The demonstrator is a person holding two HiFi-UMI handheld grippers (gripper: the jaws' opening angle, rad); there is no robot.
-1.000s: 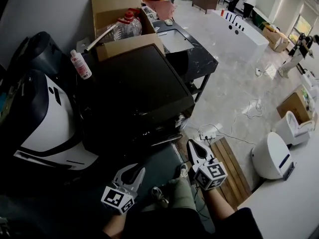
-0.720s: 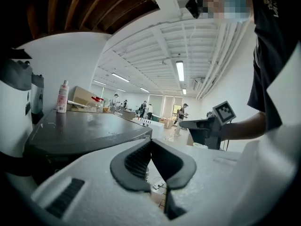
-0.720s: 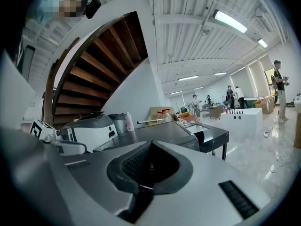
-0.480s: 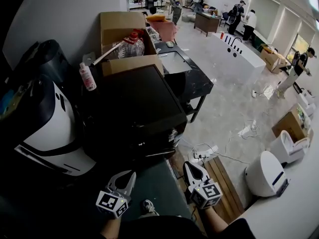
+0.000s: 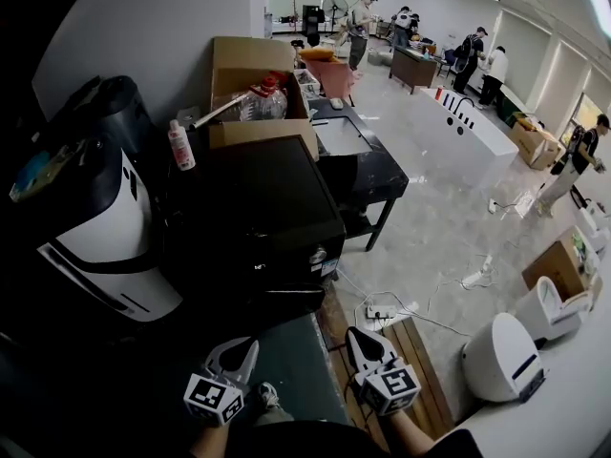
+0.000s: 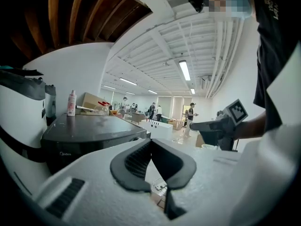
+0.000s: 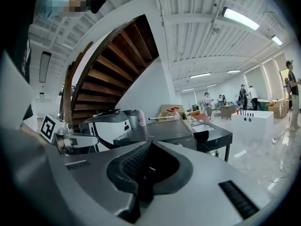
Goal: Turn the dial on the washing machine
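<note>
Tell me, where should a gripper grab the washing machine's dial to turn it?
By its round rim, jaws on opposite sides, coming level and straight from the front: the small dial seems to face outward at the right end of the washing machine's front. The shut jaws must open first.

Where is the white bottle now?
The white bottle stands upper left in the head view, on the black machine, beside the cardboard box.

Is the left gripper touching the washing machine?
Apart. The head view shows a strip of floor mat between the left gripper and the washing machine.
</note>
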